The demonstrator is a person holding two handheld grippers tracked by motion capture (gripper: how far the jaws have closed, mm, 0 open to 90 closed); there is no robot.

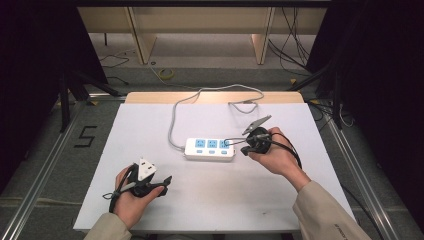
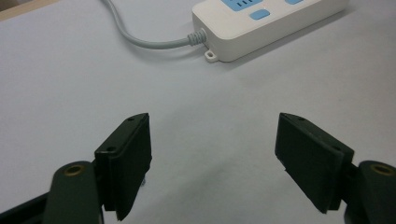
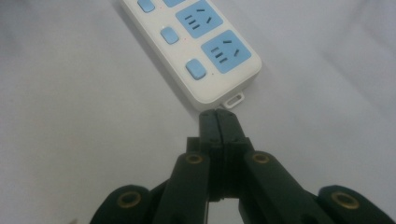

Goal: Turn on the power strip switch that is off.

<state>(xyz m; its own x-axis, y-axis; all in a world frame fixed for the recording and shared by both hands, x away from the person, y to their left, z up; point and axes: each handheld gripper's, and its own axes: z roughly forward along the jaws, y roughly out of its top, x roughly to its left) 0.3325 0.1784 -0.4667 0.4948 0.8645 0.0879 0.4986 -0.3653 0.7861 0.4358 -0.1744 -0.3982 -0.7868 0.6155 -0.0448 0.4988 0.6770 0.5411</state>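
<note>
A white power strip point(image 1: 210, 148) with blue sockets lies flat in the middle of the white table point(image 1: 150, 125). My right gripper point(image 1: 243, 151) is shut with nothing between its jaws. In the right gripper view the right gripper point(image 3: 218, 117) has its closed tips just short of the power strip's point(image 3: 196, 51) end, beside a small mounting tab point(image 3: 233, 100). My left gripper point(image 1: 164, 182) rests near the table's front left. In the left gripper view the left gripper point(image 2: 212, 123) stands wide open over bare table, and the power strip point(image 2: 266, 25) lies ahead of it.
The strip's grey cable point(image 1: 175, 115) loops off the back edge of the table; the cable point(image 2: 140, 39) enters the strip's left end. Beyond the table are loose cables on the floor and wooden furniture legs point(image 1: 140, 40). A metal rail point(image 1: 45, 165) runs along the left.
</note>
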